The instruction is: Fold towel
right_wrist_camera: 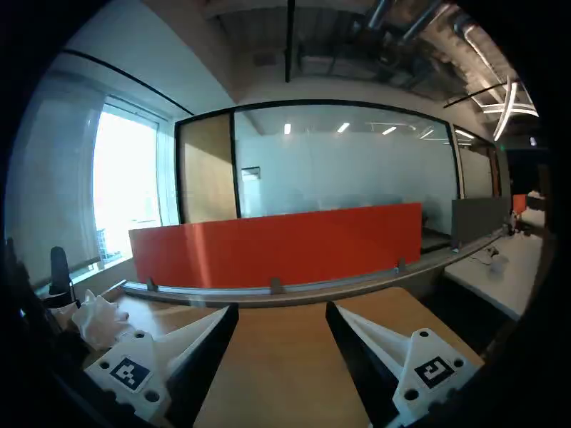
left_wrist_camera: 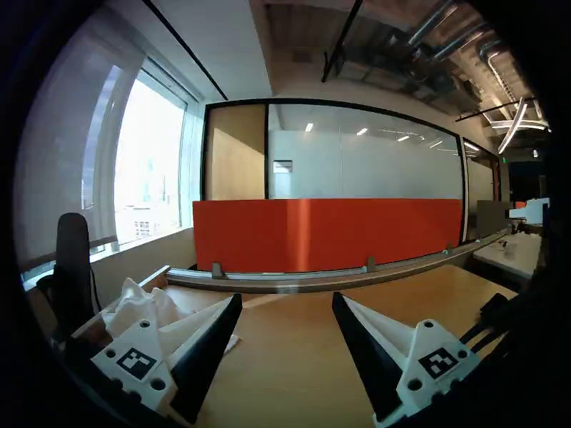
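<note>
A crumpled white towel (left_wrist_camera: 146,305) lies in a heap on the wooden desk (left_wrist_camera: 292,342), at the far left, partly behind my left gripper's left finger. My left gripper (left_wrist_camera: 285,324) is open above the desk, nothing between its fingers. In the right gripper view the same white towel (right_wrist_camera: 98,319) sits at the far left edge of the desk (right_wrist_camera: 285,364), left of and beyond my right gripper (right_wrist_camera: 282,335), which is also open and holds nothing. Both grippers are apart from the towel.
An orange divider panel (left_wrist_camera: 328,232) with a metal rail (left_wrist_camera: 307,274) bounds the desk's far edge. A dark chair back (left_wrist_camera: 73,267) stands at the left by the window. Another white desk (right_wrist_camera: 499,271) lies to the right.
</note>
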